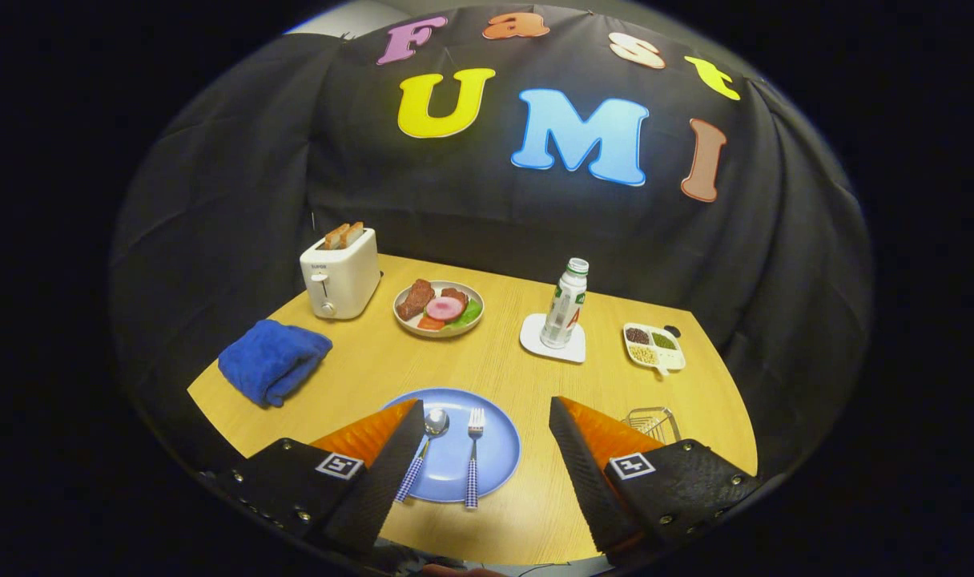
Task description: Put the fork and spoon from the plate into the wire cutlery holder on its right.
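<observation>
On the round blue plate (499,449), between the wide-apart, empty tongs (487,413), lie the checked-handled metal fork (473,457) and spoon (423,453). Best to descend on one handle, clamping crosswise, then carry it right to the wire cutlery holder (651,422).

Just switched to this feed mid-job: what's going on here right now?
A person's handheld tool hangs open above the table, holding nothing. The fork and spoon lie side by side on the blue plate between its fingers. The wire cutlery holder waits to the plate's right, partly behind one finger. Nothing has been moved yet.
</observation>
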### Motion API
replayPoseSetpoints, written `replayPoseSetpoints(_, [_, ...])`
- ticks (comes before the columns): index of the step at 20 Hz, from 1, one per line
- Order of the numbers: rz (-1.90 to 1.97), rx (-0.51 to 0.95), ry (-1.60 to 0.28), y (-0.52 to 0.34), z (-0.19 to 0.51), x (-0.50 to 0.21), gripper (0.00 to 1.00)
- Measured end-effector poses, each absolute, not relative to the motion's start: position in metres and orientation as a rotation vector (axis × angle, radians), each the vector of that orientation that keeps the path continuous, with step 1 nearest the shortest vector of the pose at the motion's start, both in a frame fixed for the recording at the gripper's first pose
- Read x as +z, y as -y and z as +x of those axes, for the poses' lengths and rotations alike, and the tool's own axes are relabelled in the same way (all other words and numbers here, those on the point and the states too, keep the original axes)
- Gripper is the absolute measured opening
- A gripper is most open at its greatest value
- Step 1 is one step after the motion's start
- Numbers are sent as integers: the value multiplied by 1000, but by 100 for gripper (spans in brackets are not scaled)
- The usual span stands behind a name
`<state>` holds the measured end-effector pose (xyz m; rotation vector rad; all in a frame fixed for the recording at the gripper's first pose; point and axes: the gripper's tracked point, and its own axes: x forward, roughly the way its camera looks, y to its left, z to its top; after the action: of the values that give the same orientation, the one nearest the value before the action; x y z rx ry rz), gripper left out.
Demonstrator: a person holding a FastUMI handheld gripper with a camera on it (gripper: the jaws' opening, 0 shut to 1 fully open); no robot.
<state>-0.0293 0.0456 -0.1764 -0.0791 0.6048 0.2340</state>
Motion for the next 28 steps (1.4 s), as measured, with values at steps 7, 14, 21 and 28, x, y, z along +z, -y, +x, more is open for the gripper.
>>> replayPoseSetpoints(7, [-121, 258, -773, -49, -44, -224, 96])
replayPoseSetpoints(14, [-151, 232, -968, -45, -56, -272, 96])
replayPoseSetpoints(21, [-194, 268, -1112, -49, -60, -299, 80])
replayPoseSetpoints(28, [-222, 271, -1166, -55, -47, -315, 62])
